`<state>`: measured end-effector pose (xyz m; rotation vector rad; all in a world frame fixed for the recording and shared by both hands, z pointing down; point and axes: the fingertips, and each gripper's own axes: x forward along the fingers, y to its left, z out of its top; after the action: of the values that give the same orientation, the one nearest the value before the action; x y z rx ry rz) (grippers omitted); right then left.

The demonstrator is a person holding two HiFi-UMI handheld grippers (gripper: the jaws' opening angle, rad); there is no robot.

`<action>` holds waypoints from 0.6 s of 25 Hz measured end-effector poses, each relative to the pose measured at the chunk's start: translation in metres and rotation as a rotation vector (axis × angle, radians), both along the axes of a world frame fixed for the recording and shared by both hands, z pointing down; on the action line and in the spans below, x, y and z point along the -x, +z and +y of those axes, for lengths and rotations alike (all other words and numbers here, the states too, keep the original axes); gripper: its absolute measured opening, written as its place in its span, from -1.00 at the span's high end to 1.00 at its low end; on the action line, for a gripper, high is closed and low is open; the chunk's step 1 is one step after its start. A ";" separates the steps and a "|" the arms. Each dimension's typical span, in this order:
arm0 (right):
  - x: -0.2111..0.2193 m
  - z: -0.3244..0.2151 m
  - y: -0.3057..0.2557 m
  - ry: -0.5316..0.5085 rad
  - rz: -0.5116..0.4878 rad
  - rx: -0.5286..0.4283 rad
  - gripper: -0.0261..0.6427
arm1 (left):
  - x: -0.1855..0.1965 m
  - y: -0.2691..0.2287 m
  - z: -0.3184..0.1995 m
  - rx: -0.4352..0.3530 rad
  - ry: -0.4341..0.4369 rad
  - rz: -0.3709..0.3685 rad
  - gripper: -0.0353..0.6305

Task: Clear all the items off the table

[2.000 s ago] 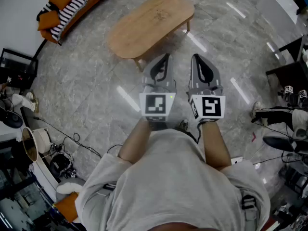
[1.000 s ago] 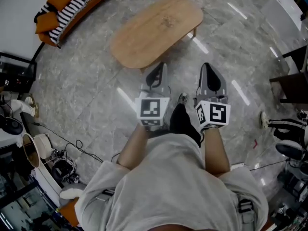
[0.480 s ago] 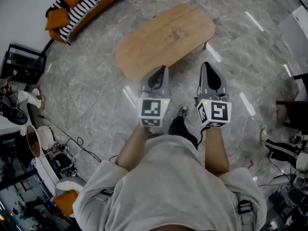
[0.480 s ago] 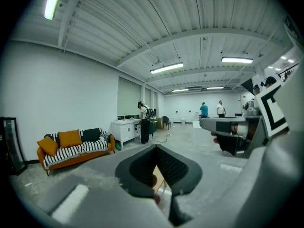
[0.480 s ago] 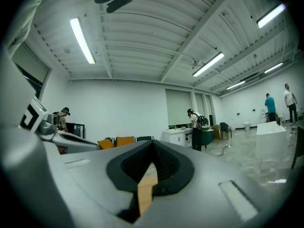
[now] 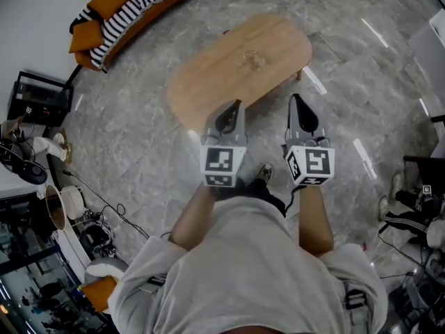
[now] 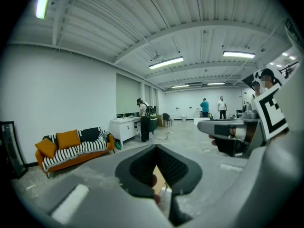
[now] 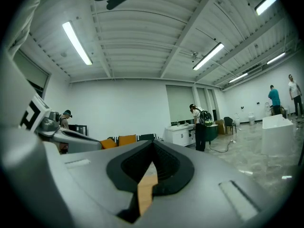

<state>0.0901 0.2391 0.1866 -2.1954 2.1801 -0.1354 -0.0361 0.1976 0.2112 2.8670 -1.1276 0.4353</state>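
1. Jaws of the left gripper (image 6: 235, 106) are pressed together with nothing between them; only a sliver of pale wood shows through the slit in the left gripper view.
2. The right gripper (image 6: 295, 98) is closed and empty too, level with the left one and just to its right.
3. Just ahead of and below both tips is the wooden table (image 6: 208, 78); in the head view the left tip overlaps its near edge.
4. Farther ahead, mid-tabletop, sits a small pale spot (image 6: 254, 59); whether it is an item or a mark in the grain cannot be told.
5. If it is an item, it looks small and light, perhaps clear and slippery, so the jaws would need to open and close gently across its sides.
6. Well beyond the table, to the left, stands a striped sofa (image 6: 122, 5).
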 end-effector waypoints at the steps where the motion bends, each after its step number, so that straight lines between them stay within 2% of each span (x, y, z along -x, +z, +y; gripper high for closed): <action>1: -0.001 -0.004 0.001 -0.006 0.002 0.004 0.90 | -0.001 -0.001 -0.004 0.001 -0.003 0.002 0.83; 7: -0.009 -0.038 0.003 -0.024 0.019 0.020 0.90 | -0.008 0.003 -0.041 0.024 -0.027 0.023 0.83; 15: -0.018 -0.099 0.029 -0.036 0.033 0.091 0.90 | -0.014 0.023 -0.107 0.077 -0.042 0.060 0.83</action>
<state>0.1084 0.1397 0.2158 -2.2212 2.2750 -0.2058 -0.0219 0.0903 0.2340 2.7658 -1.1325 0.3800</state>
